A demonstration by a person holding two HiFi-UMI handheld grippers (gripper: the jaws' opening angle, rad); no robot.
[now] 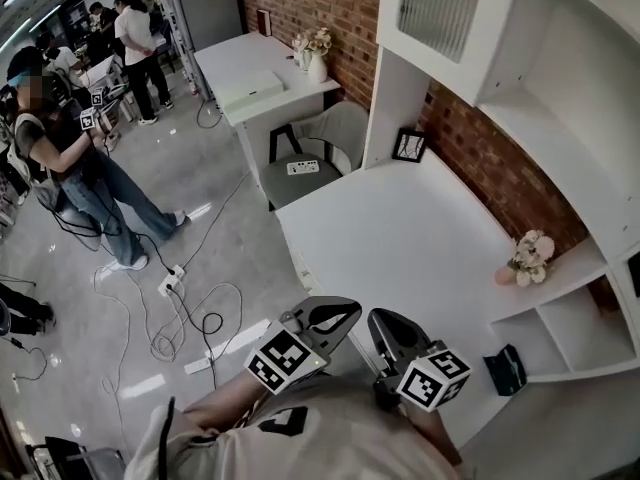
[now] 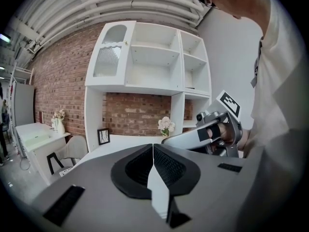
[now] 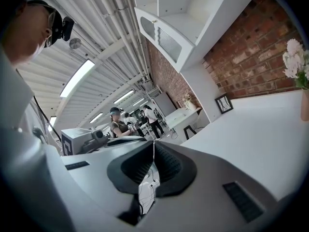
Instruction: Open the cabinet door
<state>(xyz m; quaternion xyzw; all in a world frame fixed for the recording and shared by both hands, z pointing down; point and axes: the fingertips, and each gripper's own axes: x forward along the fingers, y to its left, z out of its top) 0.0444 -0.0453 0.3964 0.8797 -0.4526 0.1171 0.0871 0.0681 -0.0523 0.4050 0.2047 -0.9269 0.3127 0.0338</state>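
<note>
The cabinet door [image 1: 440, 8] is white with a ribbed glass pane and closes the upper left compartment of the wall shelf. It shows as an arched pane [image 2: 110, 52] in the left gripper view and at the top [image 3: 164, 38] of the right gripper view. My left gripper [image 1: 335, 318] and right gripper [image 1: 385, 330] are side by side near the desk's front edge, well below the door and away from it. The left gripper [image 2: 153, 146] is shut with nothing in it. The right gripper [image 3: 154, 144] is shut and empty too.
A white desk [image 1: 400, 228] runs under the shelf, with a small picture frame [image 1: 408, 146] at its far end and a flower vase [image 1: 527, 258] on the right. A grey chair [image 1: 310, 158] stands beyond the desk. People [image 1: 60, 148] and cables [image 1: 180, 308] are on the floor at left.
</note>
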